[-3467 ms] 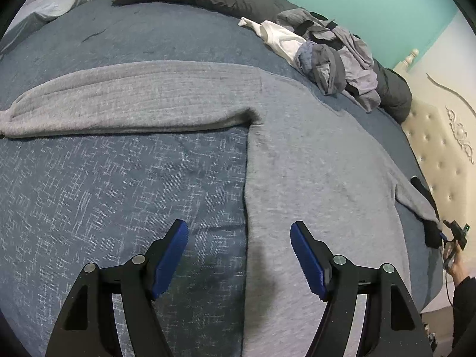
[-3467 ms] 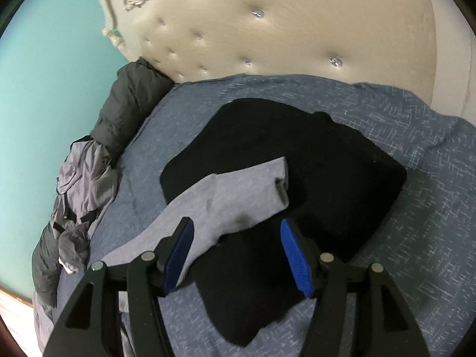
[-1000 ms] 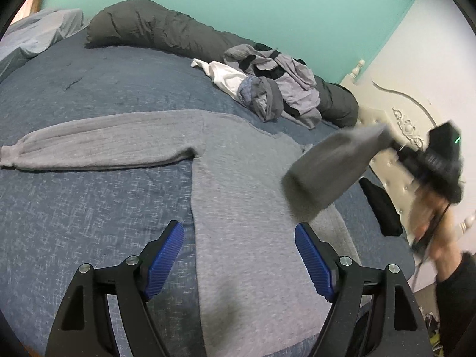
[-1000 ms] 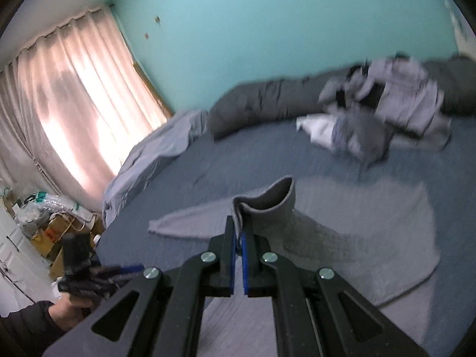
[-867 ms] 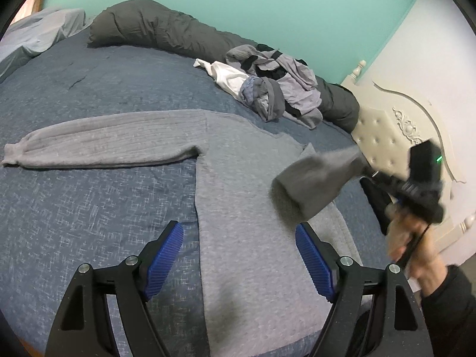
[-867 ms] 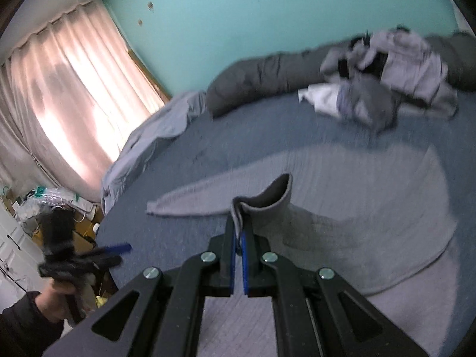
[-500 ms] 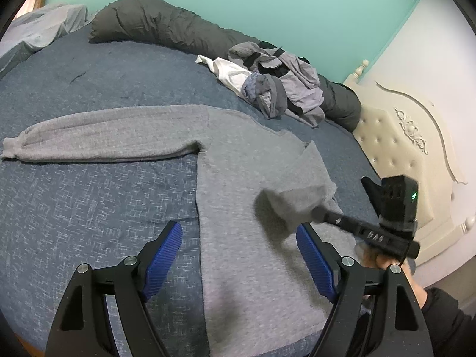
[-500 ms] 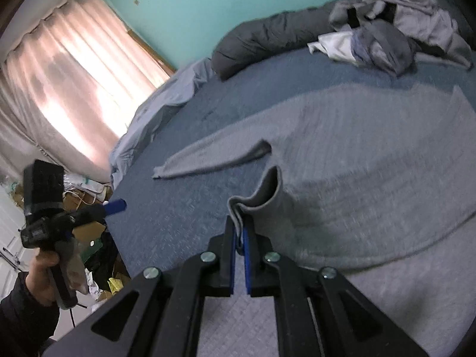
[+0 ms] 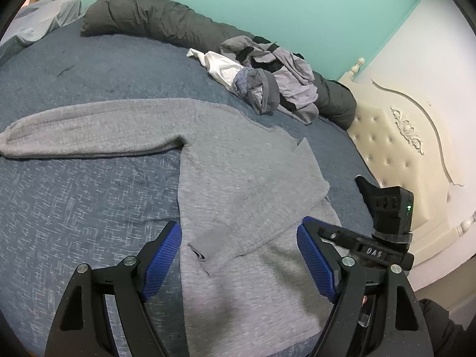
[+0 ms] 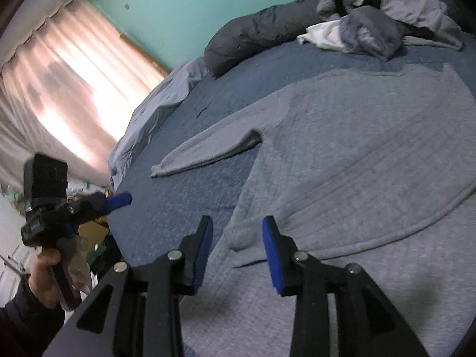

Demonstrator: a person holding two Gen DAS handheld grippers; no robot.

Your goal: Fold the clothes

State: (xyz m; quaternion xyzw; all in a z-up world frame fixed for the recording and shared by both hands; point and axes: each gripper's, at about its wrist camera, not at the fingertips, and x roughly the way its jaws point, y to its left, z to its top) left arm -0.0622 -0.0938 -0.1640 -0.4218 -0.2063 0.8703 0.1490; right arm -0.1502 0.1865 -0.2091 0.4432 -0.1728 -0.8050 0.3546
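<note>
Grey knit sweater (image 9: pixel 238 178), centre of the left wrist view, flat on blue bedspread (image 9: pixel 74 208). One sleeve now folded diagonally across the body, cuff (image 9: pixel 197 253) low centre of frame near the hem side; half a second ago pinched aloft, now released and lying.

Right gripper (image 10: pixel 236 245), bottom centre of the right wrist view: blue pads parted, nothing between them but the dropped cuff (image 10: pixel 238 238) just beyond. Clamped on that cuff one second ago; open now.

Left gripper (image 9: pixel 239 260), bottom of the left wrist view: pads spread wide, empty, hovering over the sweater's lower body; same spread as 3.5 s ago.

Other sleeve (image 9: pixel 89 131), middle left of the left wrist view: extended straight out over the bedspread, unchanged.

Meaning for the task, as judgement: one sleeve fold laid in; outstretched sleeve remaining to come across before the body can be folded.

Unfolded clothes pile (image 9: pixel 267 80), upper centre. Dark bolster (image 9: pixel 154 20), upper left against teal wall. Cream tufted headboard (image 9: pixel 395 148), right edge.
</note>
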